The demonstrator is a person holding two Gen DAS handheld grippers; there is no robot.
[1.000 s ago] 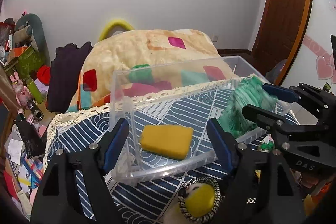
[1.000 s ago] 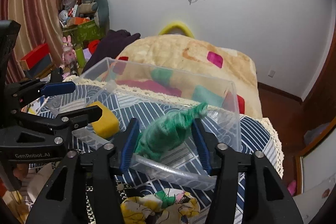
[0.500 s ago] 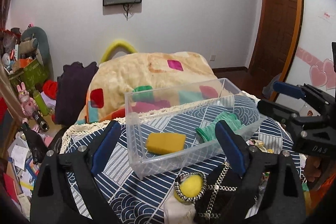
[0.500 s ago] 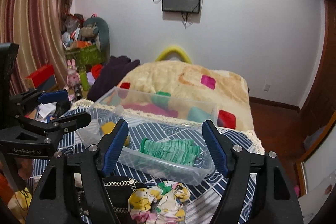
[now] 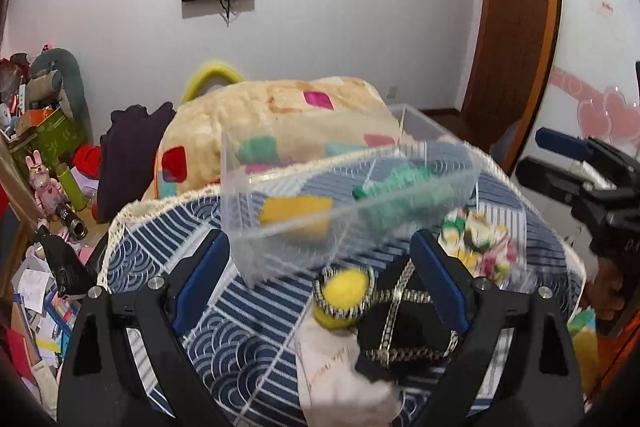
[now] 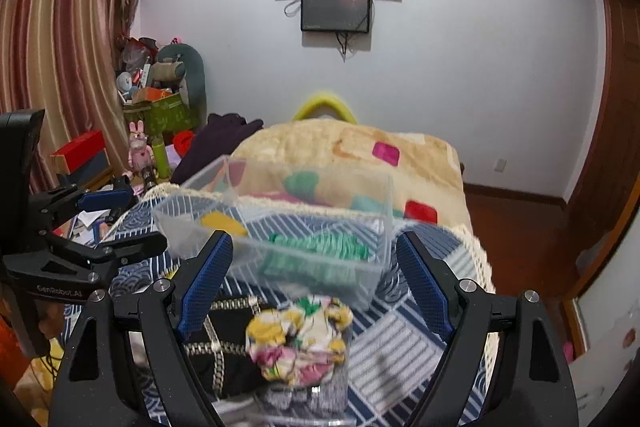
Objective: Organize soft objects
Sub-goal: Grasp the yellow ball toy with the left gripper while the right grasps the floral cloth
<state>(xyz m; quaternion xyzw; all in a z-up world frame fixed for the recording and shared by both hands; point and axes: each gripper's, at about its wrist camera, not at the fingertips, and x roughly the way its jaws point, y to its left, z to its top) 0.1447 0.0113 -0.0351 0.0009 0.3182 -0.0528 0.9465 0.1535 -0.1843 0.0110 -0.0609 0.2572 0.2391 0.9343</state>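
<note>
A clear plastic bin (image 5: 276,251) stands on the blue patterned tablecloth (image 5: 240,327). Inside it lie a yellow sponge (image 5: 296,211) and a green cloth (image 5: 400,187). My left gripper (image 5: 320,251) is open and empty, just short of the bin's near wall. Below it sit a yellow ball in a chain ring (image 5: 344,291), a black chain-trimmed item (image 5: 404,327) and a white cloth (image 5: 332,359). My right gripper (image 6: 314,247) is empty, its jaws opening, above a floral cloth (image 6: 300,339). The bin (image 6: 384,211) lies beyond it, the left gripper (image 6: 116,223) to its left.
A beige blanket pile (image 5: 280,115) rises behind the table, with dark clothing (image 5: 128,147) beside it. Toys, boxes and papers crowd the left side (image 5: 44,155). A wooden door (image 5: 512,27) is at the right. The right gripper (image 5: 560,163) reaches in from the right edge.
The right gripper let go of the green cloth, which now lies in the bin. Both grippers opened wider and drew back from the bin, bringing the near items into view.
</note>
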